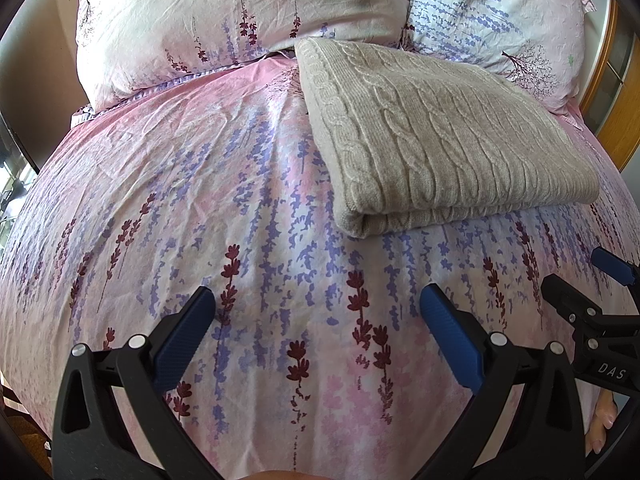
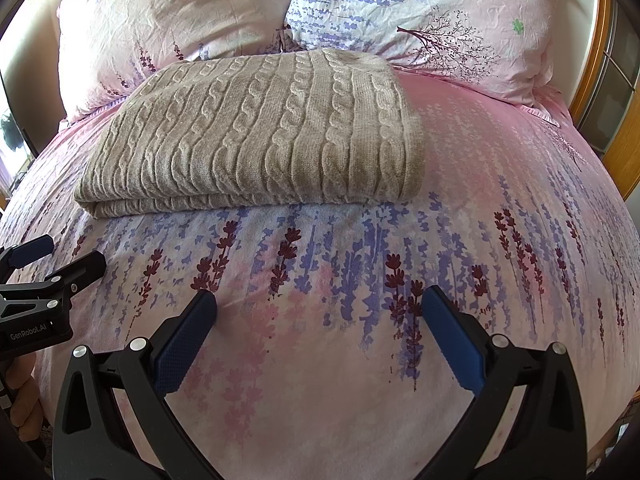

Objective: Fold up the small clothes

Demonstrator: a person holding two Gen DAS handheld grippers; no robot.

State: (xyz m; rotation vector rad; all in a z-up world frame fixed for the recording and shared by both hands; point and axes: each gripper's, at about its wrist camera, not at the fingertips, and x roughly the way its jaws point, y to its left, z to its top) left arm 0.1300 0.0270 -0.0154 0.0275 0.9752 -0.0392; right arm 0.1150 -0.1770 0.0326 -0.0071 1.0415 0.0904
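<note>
A beige cable-knit sweater (image 1: 436,136) lies folded into a flat rectangle on the bed, near the pillows; it also shows in the right wrist view (image 2: 260,136). My left gripper (image 1: 316,304) is open and empty, hovering over the bedspread in front of the sweater, left of it. My right gripper (image 2: 320,300) is open and empty, in front of the sweater's near edge. The right gripper's blue-padded fingers (image 1: 608,266) show at the right edge of the left wrist view. The left gripper's fingers (image 2: 36,250) show at the left edge of the right wrist view.
The bed has a pink floral bedspread (image 1: 200,208) with purple and maroon flowers. Two floral pillows (image 1: 224,12) (image 1: 500,20) lean at the head. A wooden frame (image 2: 600,80) stands at the right. A pale wall (image 1: 36,92) is at the left.
</note>
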